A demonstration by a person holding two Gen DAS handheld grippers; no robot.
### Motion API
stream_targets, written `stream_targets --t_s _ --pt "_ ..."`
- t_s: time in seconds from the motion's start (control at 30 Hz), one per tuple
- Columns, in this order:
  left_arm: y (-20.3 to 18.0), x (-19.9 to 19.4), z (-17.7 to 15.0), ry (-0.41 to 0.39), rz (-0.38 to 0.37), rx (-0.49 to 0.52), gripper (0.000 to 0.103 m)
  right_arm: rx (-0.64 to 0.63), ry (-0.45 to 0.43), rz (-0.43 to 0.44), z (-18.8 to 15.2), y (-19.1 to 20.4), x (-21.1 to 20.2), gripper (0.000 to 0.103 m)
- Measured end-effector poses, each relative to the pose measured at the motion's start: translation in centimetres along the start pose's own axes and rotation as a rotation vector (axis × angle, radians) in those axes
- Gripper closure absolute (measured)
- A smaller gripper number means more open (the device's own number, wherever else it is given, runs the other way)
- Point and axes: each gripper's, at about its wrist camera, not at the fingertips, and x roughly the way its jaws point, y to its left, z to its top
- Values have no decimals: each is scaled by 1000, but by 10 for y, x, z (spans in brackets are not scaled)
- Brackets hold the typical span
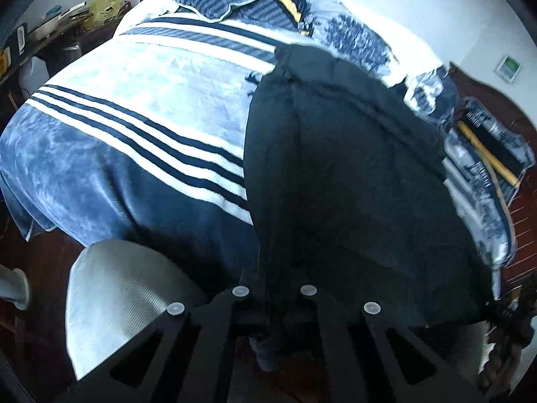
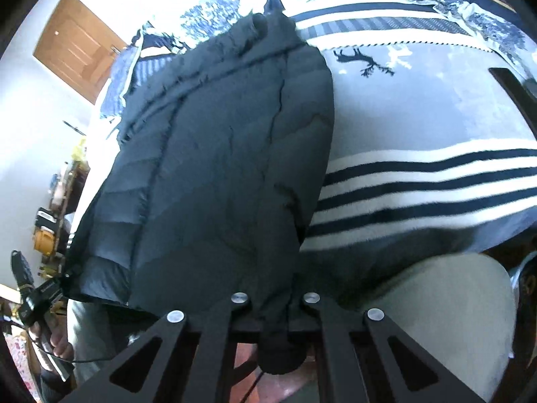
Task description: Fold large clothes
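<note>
We are holding a dark quilted puffer jacket (image 1: 352, 174) by its near hem, with the rest of it lying lengthwise on a bed covered by a blue-and-white striped blanket (image 1: 134, 107). Our left gripper (image 1: 273, 315) is pinching a bunched fold of the jacket's edge between its nearly closed jaws, the fabric hanging down below the fingers. Our right gripper (image 2: 277, 325) is doing the same at the other corner of the hem, its jaws drawn in tight around a thick roll of dark fabric that is drooping just beneath them. In the right wrist view the jacket (image 2: 228, 154) is stretching away from us toward the far side of the bed, its collar end lying near the patterned pillows (image 2: 208, 13), and a deer motif (image 2: 364, 60) on the blanket (image 2: 419, 174) is showing just beside its right edge. A wooden door (image 2: 77, 47) is standing in the wall at the upper left.
</note>
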Motion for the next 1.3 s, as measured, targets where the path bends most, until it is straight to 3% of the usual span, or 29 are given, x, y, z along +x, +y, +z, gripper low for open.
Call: stream_targets --t_s 0.13,0.37,0.67,0.83,1.07,1.3 --pt "4 -47 3 -112 -94 -30 100 18 -59 77 3 6 -32 99" --pt "-1 -109 21 -244 -160 -18 100 -43 -185 164 19 32 -101 100" --pt "6 -144 9 -218 -215 -20 100 -65 -201 239 1 43 -152 100" --pt "10 -133 14 -178 -233 -41 100 -67 -196 270 0 41 -157 100" --pt "-3 -104 80 -186 -285 -52 100 -4 -219 358 47 35 -133 100" --pt "-38 -48 190 -169 -279 18 100 11 -192 412 156 39 -97 100"
